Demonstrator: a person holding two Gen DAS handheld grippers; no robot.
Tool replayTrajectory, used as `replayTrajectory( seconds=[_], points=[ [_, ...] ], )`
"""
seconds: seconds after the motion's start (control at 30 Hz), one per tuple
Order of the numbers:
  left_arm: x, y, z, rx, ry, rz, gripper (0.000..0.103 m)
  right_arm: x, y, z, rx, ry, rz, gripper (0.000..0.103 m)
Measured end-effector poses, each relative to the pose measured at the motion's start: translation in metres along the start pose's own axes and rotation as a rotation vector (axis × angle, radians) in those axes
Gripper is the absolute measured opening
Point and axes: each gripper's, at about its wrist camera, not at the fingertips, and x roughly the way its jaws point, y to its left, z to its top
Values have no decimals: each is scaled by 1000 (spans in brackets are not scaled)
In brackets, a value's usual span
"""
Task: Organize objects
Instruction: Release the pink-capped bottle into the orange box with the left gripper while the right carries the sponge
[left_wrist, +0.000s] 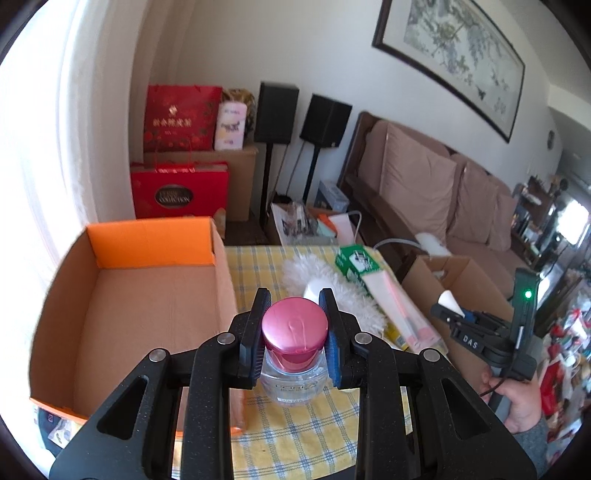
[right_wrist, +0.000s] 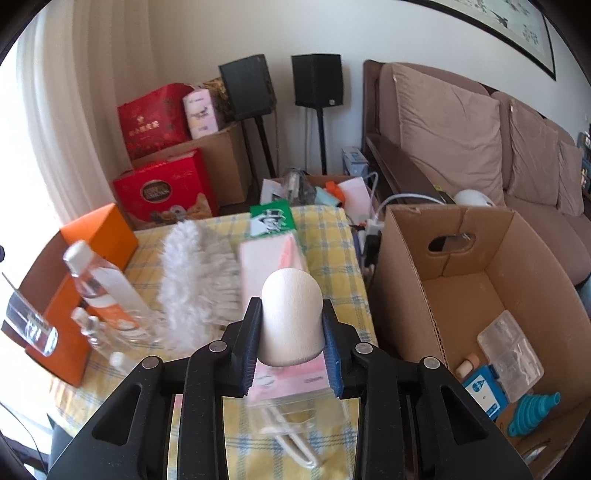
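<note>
Left gripper was clamped on a clear jar with a pink lid, pads pressed on both sides of the lid, jar held up above the yellow checked tablecloth. Just left of it sat an open cardboard box with an orange inner flap. Right gripper was clamped on a white foam piece, rounded end up, jaws tight on its sides, held over a pink flat packet on the cloth. White fluffy duster lay beyond, next to a green-and-white carton. Clear bottle with a white cap stood near the orange box. To the right, a second cardboard box held a teal funnel, a blue pack and a clear plastic case. Person's hand gripped the right handle
</note>
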Motion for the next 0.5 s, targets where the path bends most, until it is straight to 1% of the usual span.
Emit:
replayTrajectory(
  seconds=[0.13,0.23,0.33,0.5],
  points=[
    [-25,16,11,-10,-53,29,25,-19,22,8,-32,-20,39,30],
    [-39,32,17,-23,-76,53,25,-33,41,13,-59,-35,77,30],
    [-49,50,18,-36,-85,83,24,-43,61,18,-87,-44,119,30],
    [-52,76,13,-36,-72,148,24,-55,99,22,-137,-50,197,30]
  ],
)
